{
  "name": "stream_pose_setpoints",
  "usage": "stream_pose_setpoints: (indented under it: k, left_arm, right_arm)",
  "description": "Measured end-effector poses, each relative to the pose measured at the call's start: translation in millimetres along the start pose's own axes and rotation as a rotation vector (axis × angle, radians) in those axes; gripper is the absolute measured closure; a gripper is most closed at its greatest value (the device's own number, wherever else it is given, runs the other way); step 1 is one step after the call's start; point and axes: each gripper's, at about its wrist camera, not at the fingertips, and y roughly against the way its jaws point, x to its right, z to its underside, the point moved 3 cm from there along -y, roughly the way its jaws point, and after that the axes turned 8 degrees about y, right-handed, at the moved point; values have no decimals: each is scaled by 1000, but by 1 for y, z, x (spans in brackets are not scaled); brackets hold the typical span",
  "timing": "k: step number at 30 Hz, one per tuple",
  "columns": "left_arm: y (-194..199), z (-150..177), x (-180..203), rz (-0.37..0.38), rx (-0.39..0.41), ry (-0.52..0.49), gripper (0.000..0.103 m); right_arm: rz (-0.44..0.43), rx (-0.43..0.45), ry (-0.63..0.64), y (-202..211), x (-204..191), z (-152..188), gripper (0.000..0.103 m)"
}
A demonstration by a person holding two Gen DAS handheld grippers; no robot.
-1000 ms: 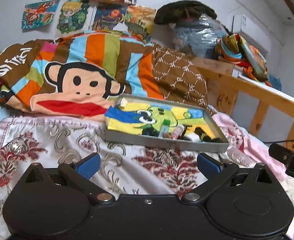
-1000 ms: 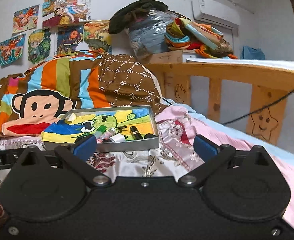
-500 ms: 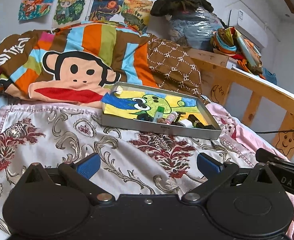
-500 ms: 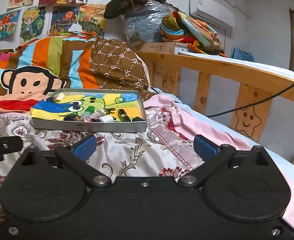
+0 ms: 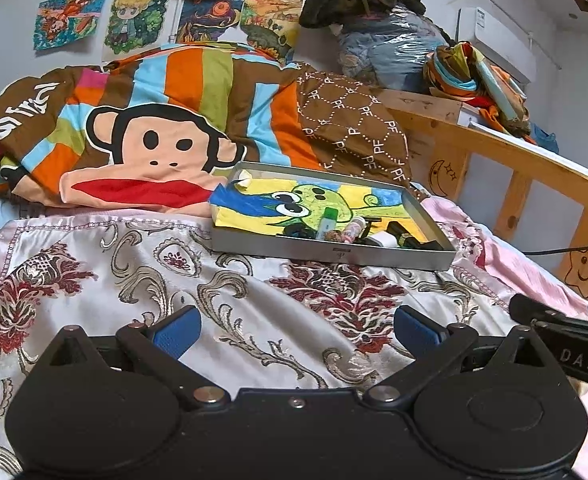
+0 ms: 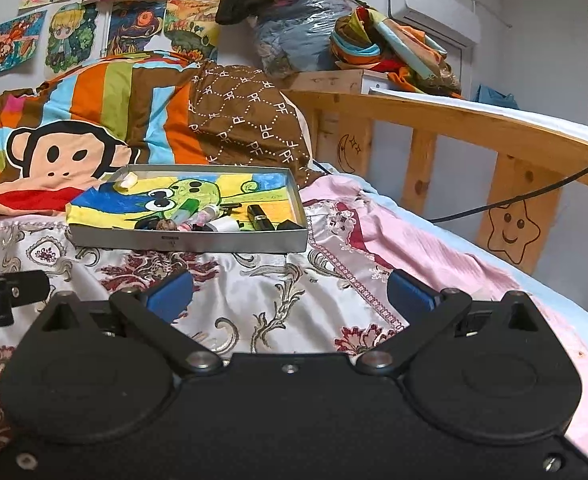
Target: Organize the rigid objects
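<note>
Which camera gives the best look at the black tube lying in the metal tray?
The right wrist view: the black tube lies unobstructed above the metal tray front wall. In the left wrist view it sits partly hidden among neighbouring items.

A bed with a wooden rail is covered by a floral satin spread. A grey metal tray is set on it at twelve o'clock, with a monkey-print quilt heaped behind.

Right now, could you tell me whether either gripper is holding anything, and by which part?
Nothing is held: the left gripper and right gripper are both open above the bedspread.
</note>
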Motion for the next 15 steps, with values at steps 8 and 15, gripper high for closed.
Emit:
stream_pose_setpoints:
  k: [8, 15]
  left_arm:
    - [-3, -1, -4, -24, 2, -1, 1]
    - [-1, -1, -3, -40, 15, -20, 1]
  right_arm:
    - [-3, 1, 0, -4, 3, -1, 1]
    - [-4, 0, 3, -5, 2, 0, 0]
